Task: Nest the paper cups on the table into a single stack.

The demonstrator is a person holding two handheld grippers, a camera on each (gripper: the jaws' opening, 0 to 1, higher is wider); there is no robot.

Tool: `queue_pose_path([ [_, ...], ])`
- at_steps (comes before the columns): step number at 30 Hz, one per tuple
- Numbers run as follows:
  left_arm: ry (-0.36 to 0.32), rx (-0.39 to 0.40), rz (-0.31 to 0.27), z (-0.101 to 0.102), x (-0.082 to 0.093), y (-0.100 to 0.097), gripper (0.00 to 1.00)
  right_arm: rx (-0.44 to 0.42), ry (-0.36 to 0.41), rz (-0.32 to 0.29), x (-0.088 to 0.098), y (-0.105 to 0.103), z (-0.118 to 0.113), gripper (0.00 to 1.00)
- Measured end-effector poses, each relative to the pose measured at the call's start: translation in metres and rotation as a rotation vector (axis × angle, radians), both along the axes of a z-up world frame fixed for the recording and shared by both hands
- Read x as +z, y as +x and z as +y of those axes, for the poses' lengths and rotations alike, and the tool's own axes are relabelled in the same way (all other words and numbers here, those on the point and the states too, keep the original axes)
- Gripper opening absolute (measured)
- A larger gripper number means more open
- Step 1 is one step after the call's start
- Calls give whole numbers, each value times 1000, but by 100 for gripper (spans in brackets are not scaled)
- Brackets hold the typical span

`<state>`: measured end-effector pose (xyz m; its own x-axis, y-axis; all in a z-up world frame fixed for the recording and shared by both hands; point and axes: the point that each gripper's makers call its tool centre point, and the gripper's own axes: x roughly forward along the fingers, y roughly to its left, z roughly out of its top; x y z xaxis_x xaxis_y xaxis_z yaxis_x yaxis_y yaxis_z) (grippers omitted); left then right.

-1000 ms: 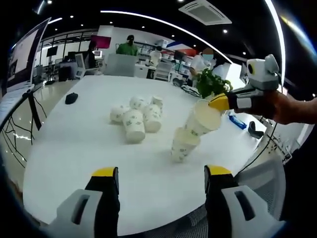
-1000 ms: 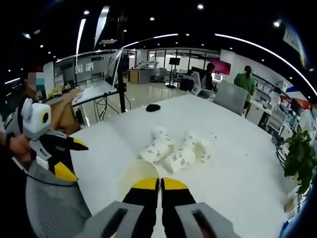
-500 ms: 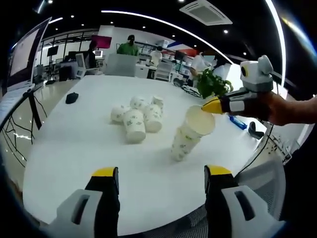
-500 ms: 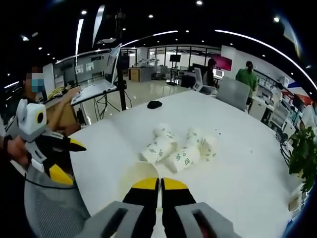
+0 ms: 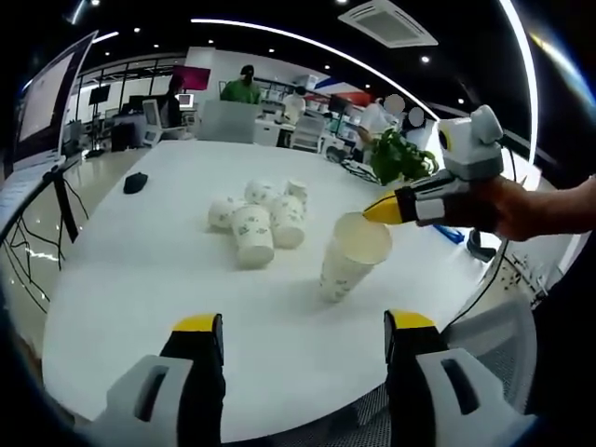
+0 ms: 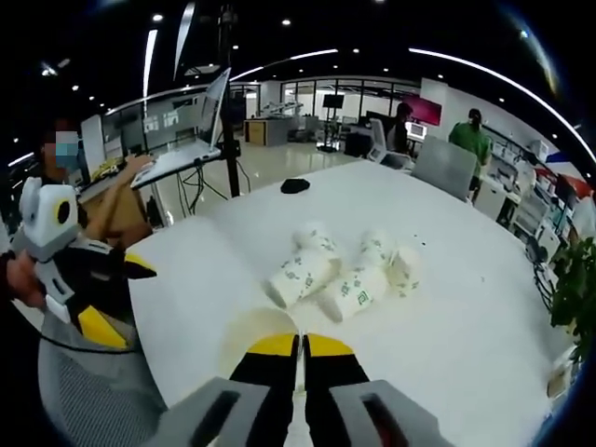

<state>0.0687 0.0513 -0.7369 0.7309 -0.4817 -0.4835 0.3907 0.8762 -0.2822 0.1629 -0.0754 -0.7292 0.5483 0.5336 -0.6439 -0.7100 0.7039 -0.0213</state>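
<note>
Bright ceiling strips, sharp, fisheye-warped edges

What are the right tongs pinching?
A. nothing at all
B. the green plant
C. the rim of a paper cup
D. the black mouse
C: in the left gripper view the right tongs are closed on the rim of the top paper cup, which sits in the upright stack on the white table.
</note>
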Motion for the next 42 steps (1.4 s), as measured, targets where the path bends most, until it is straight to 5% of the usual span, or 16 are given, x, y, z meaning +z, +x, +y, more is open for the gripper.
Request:
queue_pose_path([
  [9,-2,-2,1,1,-3,1,69,-15,-26,31,-13,1,-6,0],
  [22,0,-5,3,0,-2,0,69,-42,-10,28,-4,7,-11,3],
  [42,6,6,21,3,-6,1,68,2,6,39,-1,50,5,16],
])
